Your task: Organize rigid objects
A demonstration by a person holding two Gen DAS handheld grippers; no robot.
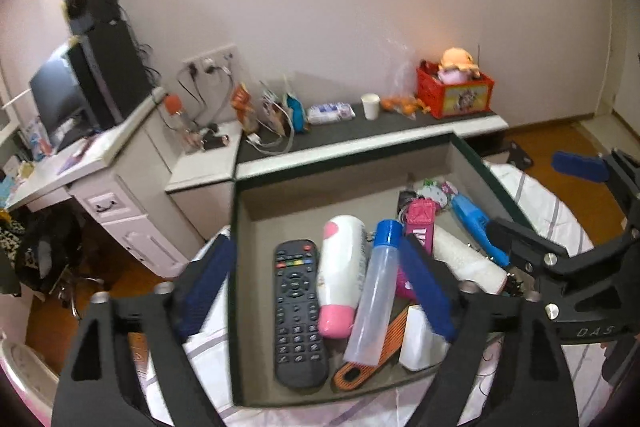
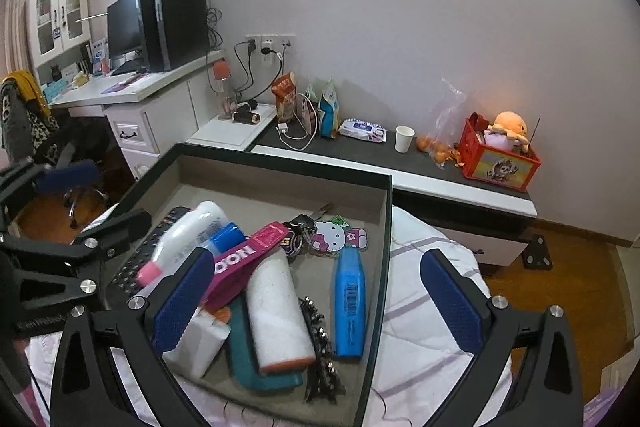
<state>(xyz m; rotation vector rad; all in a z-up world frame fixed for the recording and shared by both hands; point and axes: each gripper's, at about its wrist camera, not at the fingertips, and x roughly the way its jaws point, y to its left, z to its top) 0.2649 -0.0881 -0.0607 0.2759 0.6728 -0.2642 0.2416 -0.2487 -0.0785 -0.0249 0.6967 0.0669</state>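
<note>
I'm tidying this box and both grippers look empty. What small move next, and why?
Probably lower the open left gripper onto the black remote. It lies flat and uncovered at the left of the box, apart from the overlapping pile, directly between that gripper's fingers, so nothing else should shift. The right gripper is open too.

The right gripper (image 2: pixel 320 301) hangs over a dark-rimmed tray (image 2: pixel 280 163) on a bed with a white, purple-striped sheet (image 2: pixel 420 291), its blue pads wide apart and gripping nothing. In the tray lie a white lint roller (image 2: pixel 278 315), a blue highlighter (image 2: pixel 350 303), a Hello Kitty keychain (image 2: pixel 336 237), a pink strap (image 2: pixel 240 263), a pink-capped white bottle (image 2: pixel 184 239) and a studded hair clip (image 2: pixel 320 347). The left gripper (image 2: pixel 68 219) shows at the left edge.
</note>
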